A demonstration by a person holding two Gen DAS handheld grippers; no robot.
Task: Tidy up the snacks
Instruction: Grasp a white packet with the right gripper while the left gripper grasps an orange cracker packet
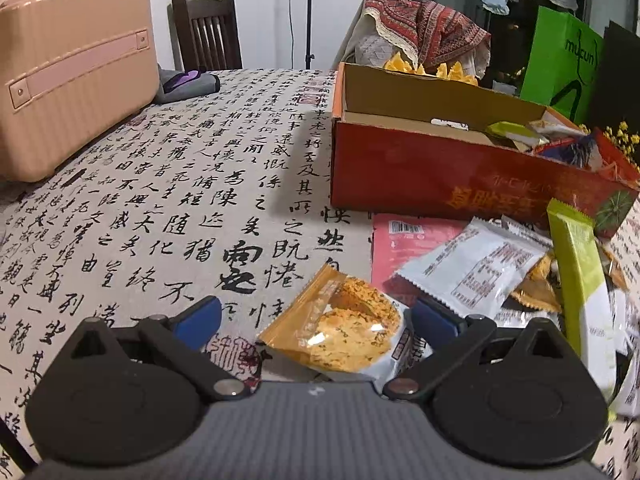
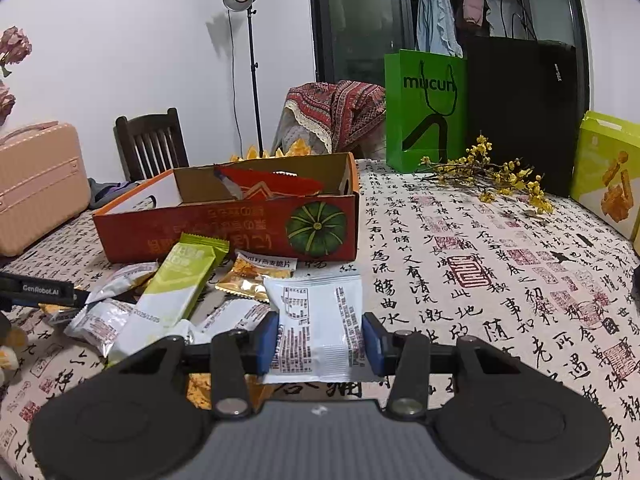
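An orange packet of floss cake (image 1: pixel 340 328) lies on the calligraphy tablecloth between the wide-apart fingers of my left gripper (image 1: pixel 316 320), which is open; its right pad (image 1: pixel 434 318) is close to the packet's edge. My right gripper (image 2: pixel 320 343) is shut on a white snack packet (image 2: pixel 316 312), pads pressing both sides. A red cardboard box (image 1: pixel 440 176) (image 2: pixel 224 228) with a pumpkin picture holds several packets. In front of it lies a heap of loose snacks, among them a green bar (image 1: pixel 576 264) (image 2: pixel 180 280), a pink pack (image 1: pixel 404 240) and silver packets (image 2: pixel 100 320).
A pink suitcase (image 1: pixel 72 72) (image 2: pixel 36 184) stands on the table's left side. A green paper bag (image 2: pixel 424 112), a black bag (image 2: pixel 520 112), yellow flowers (image 2: pixel 492 176) and a yellow-green box (image 2: pixel 608 172) sit at the back right. A dark chair (image 2: pixel 152 144) stands behind the table.
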